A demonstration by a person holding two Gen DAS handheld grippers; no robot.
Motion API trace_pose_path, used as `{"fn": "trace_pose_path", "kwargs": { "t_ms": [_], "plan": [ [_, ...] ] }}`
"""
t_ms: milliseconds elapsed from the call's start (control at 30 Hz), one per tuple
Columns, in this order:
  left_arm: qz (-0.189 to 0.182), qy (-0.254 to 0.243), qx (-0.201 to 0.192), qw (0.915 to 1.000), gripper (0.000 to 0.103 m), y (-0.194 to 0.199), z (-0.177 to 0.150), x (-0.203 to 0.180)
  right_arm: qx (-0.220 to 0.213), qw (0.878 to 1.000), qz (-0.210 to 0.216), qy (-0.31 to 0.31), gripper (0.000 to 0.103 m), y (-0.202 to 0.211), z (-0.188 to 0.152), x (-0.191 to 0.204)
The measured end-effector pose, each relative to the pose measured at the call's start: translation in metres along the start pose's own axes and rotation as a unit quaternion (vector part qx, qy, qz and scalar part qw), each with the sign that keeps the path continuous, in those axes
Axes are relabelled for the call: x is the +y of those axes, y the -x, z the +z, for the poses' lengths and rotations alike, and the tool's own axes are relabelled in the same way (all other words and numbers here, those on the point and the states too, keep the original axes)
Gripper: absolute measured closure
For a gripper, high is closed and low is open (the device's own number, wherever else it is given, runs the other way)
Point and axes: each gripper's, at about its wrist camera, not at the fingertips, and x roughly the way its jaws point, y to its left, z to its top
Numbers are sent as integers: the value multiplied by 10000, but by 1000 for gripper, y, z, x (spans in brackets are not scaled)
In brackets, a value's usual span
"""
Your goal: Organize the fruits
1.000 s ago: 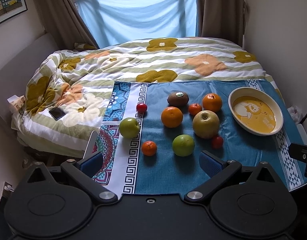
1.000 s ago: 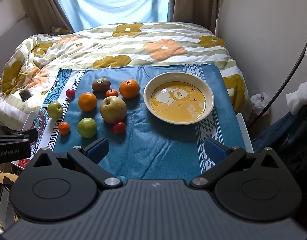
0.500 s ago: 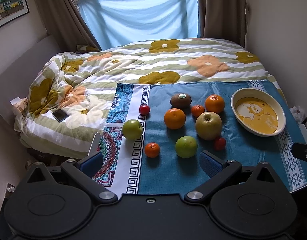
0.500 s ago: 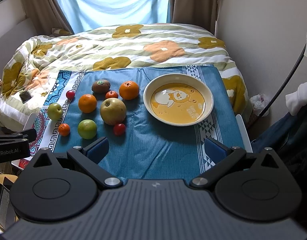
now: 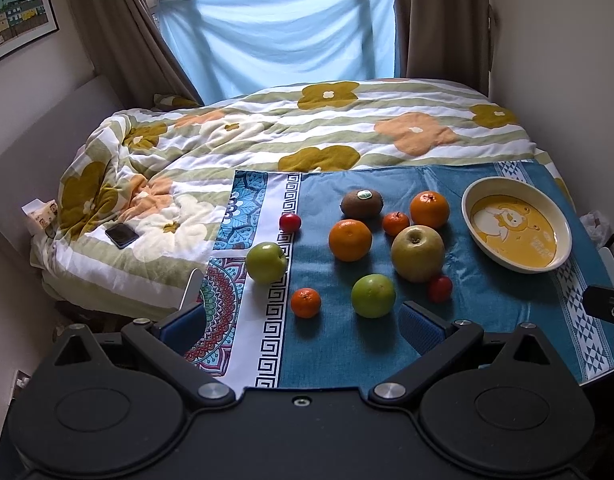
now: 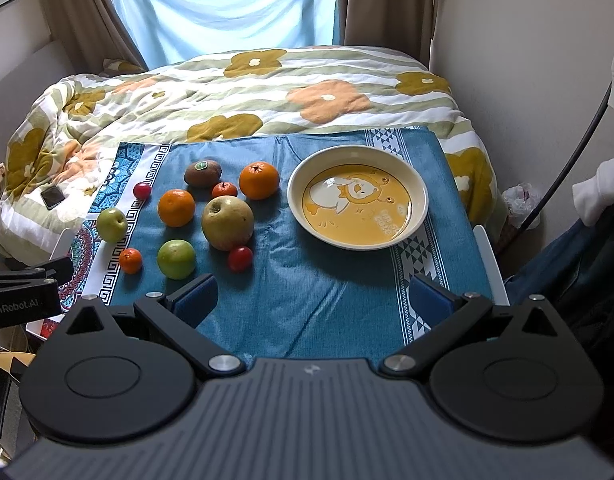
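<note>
Several fruits lie on a blue cloth (image 5: 347, 344): a kiwi (image 5: 362, 203), two oranges (image 5: 350, 239) (image 5: 429, 209), a yellow-green apple (image 5: 417, 253), a green apple (image 5: 265, 262), a round green fruit (image 5: 373, 295), two small mandarins (image 5: 305, 302) (image 5: 395, 223) and two small red fruits (image 5: 440, 288) (image 5: 289, 222). An empty yellow dish with a cream rim (image 6: 415, 184) sits to their right. My left gripper (image 5: 303, 322) hangs open near the cloth's front left. My right gripper (image 6: 313, 298) hangs open over bare cloth in front of the dish. Neither holds anything.
The cloth covers a small table (image 6: 489, 256) against a bed with a flowered duvet (image 5: 307, 136). A phone (image 5: 122, 235) lies on the duvet at the left. A wall stands close on the right, with a person's white sleeve (image 6: 595, 196) and a cable there.
Both grippers have drifted slightly; in the left view the fruits have shifted a little right and down. Nothing was taken hold of and no fruit moved.
</note>
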Motion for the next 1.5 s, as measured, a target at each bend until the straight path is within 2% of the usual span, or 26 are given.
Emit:
{"fn": "trace_pose_path", "kwargs": {
  "t_ms": [500, 633, 767, 1067, 1300, 1500],
  "plan": [
    [2, 41, -4, 10000, 0, 1, -1, 6, 15, 10000, 0, -25, 0, 0, -1, -2],
    [-77, 178, 7, 9998, 0, -3, 2, 8, -9, 10000, 31, -49, 0, -4, -1, -6],
    [-9, 88, 27, 10000, 0, -16, 1, 5, 2, 9999, 138, 4, 0, -16, 3, -12],
    [-36, -259, 4, 9997, 0, -69, -15, -24, 132, 9975, 603, 339, 0, -83, 11, -22],
    [-133, -465, 68, 9988, 0, -121, -26, -51, 48, 9906, 1092, 820, 0, -137, 17, -14],
    [-179, -509, 146, 9984, 11, -159, -27, -65, 25, 9838, 1500, 986, 0, -178, 28, -5]
  ]
}}
